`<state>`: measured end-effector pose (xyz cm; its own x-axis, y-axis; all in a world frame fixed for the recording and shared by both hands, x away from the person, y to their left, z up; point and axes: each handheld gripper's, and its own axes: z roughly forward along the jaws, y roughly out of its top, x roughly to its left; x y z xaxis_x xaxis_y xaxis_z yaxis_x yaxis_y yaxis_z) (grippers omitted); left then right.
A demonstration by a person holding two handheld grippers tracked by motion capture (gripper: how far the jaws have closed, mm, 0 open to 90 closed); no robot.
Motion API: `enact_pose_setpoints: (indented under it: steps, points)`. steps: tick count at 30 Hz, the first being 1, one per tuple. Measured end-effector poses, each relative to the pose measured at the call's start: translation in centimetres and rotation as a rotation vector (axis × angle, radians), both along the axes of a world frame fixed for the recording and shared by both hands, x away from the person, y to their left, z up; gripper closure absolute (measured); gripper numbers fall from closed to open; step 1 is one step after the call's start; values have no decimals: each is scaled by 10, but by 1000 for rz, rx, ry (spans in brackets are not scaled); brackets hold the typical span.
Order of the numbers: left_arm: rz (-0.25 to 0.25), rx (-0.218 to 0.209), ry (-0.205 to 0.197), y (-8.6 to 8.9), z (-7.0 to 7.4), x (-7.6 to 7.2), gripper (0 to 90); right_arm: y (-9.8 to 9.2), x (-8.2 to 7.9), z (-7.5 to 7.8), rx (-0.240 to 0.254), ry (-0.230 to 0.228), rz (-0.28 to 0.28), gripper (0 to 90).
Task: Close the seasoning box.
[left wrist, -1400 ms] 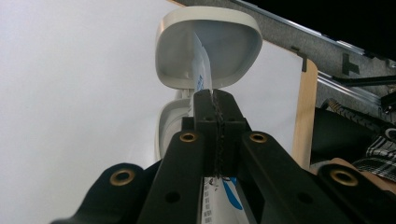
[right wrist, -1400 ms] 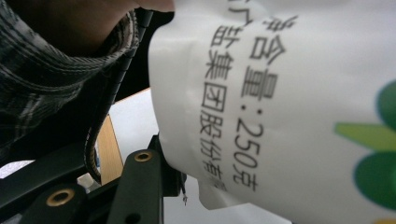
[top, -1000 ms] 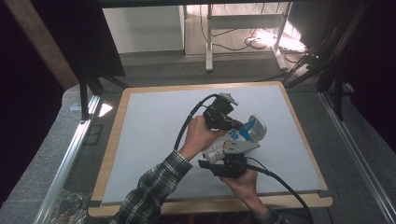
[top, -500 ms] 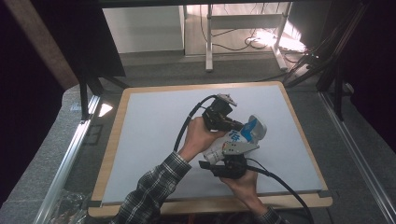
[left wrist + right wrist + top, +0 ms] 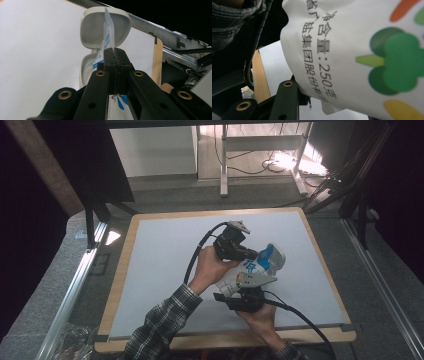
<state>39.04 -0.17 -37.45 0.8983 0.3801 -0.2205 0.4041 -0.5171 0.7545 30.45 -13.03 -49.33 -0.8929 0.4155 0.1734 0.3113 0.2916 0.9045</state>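
The table (image 5: 160, 270) has a wooden rim, and much free white surface lies left of the hands and toward the far edge. The bag (image 5: 252, 270) is held above the table, right of the middle, its long axis slanting from near-left to far-right. Beyond it in the left gripper view lies a white box (image 5: 105, 27) with its lid open. The right gripper (image 5: 240, 301) holds the bag's lower body between part-spread jaws. The left gripper (image 5: 115, 58) has its jaws pressed together, pinching the bag's thin top edge.

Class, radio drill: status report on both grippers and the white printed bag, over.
Left gripper shut on white printed bag top edge. Right gripper clamps bag's lower part. Open grey lidded container behind bag. Nothing obstructing.
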Motion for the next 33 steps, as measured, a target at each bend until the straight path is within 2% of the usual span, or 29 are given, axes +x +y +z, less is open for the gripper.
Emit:
enact_pose_setpoints:
  steps: [17, 33]
  points:
    - [-4, -4, 9, 14, 2, -6, 892, -1, 1, -9, -59, -26, -26, 595]
    - [20, -2, 15, 33, 3, -11, 893, -2, 2, -17, -76, -35, -28, 595]
